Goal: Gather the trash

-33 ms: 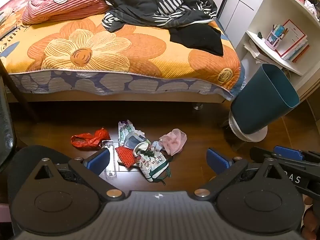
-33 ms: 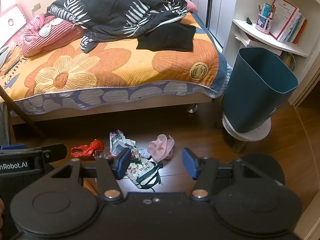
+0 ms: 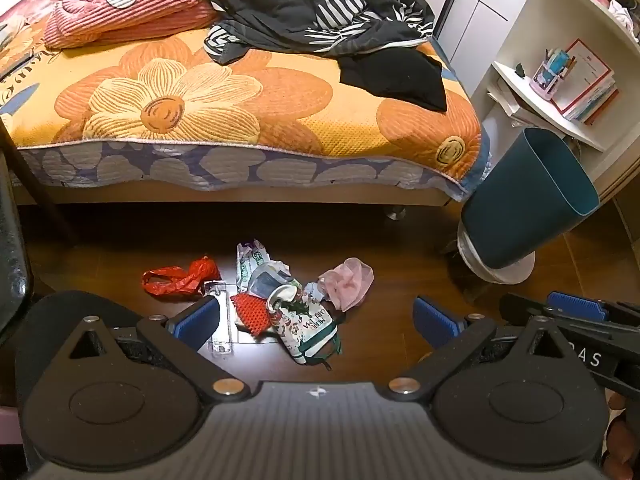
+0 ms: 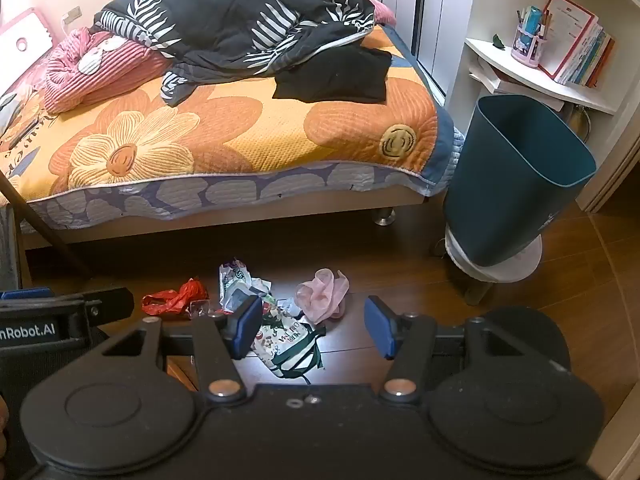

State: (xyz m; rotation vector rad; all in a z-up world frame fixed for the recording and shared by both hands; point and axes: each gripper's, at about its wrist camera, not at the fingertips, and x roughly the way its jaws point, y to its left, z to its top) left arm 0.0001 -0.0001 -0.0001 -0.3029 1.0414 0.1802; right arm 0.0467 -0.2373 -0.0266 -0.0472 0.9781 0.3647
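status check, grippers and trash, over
Left gripper and right gripper open, empty. Trash pile on floor, untouched. Bin upright to the right, path open.

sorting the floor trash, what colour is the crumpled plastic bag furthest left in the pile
Red: the crumpled plastic bag, clearest in the left wrist view.

Glossy dark wood floor (image 3: 400,344), crinkled red plastic bag (image 3: 180,278), quilted cloth bedspread (image 3: 240,92)
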